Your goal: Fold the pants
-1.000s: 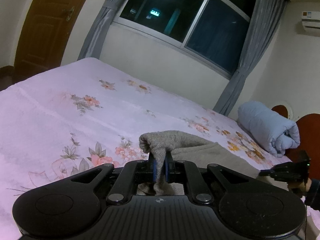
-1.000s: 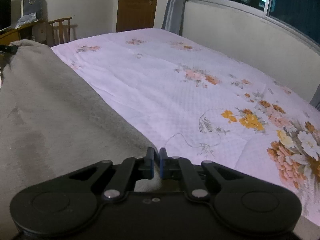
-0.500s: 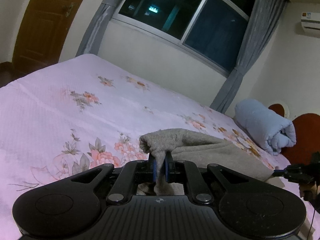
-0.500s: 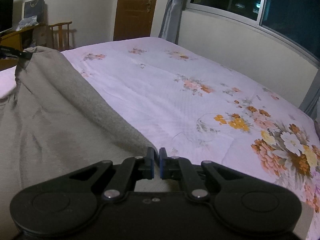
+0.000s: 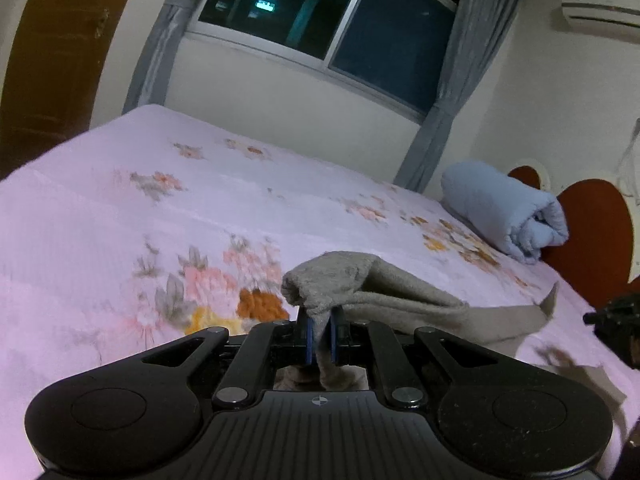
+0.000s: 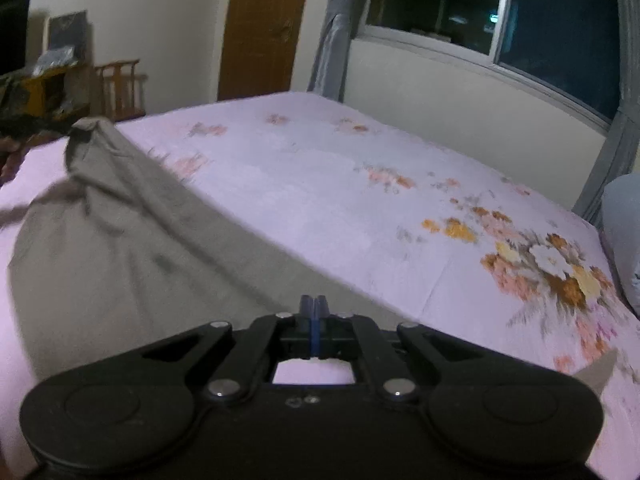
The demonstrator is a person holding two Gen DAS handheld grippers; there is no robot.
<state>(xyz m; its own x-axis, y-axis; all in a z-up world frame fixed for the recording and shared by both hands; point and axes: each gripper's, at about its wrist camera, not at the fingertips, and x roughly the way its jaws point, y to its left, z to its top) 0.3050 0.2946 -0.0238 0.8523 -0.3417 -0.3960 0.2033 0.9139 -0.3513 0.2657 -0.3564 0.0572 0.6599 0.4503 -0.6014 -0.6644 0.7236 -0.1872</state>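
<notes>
The grey pants point(image 5: 384, 292) lie spread over the pink floral bed point(image 5: 160, 216). My left gripper point(image 5: 320, 336) is shut on a bunched end of the pants and holds it just above the sheet. In the right wrist view the pants point(image 6: 132, 252) stretch away to the left, their far end raised where the left gripper point(image 6: 24, 128) holds it. My right gripper point(image 6: 315, 320) has its jaws fully together with no cloth showing between them; the pants' edge lies just in front of it. The right gripper also shows at the right edge of the left wrist view point(image 5: 616, 328).
A rolled light-blue quilt point(image 5: 504, 212) lies by the red-brown headboard point(image 5: 592, 232). The window wall with grey curtains point(image 5: 444, 92) runs along the bed's far side. A wooden door point(image 6: 264, 28), a chair point(image 6: 120, 88) and cluttered furniture point(image 6: 44, 88) stand beyond the bed's foot.
The right gripper has let go of the pants' edge and its jaws closed fully. The cloth between the grippers dropped lower onto the bed. Both views tilted and moved.
</notes>
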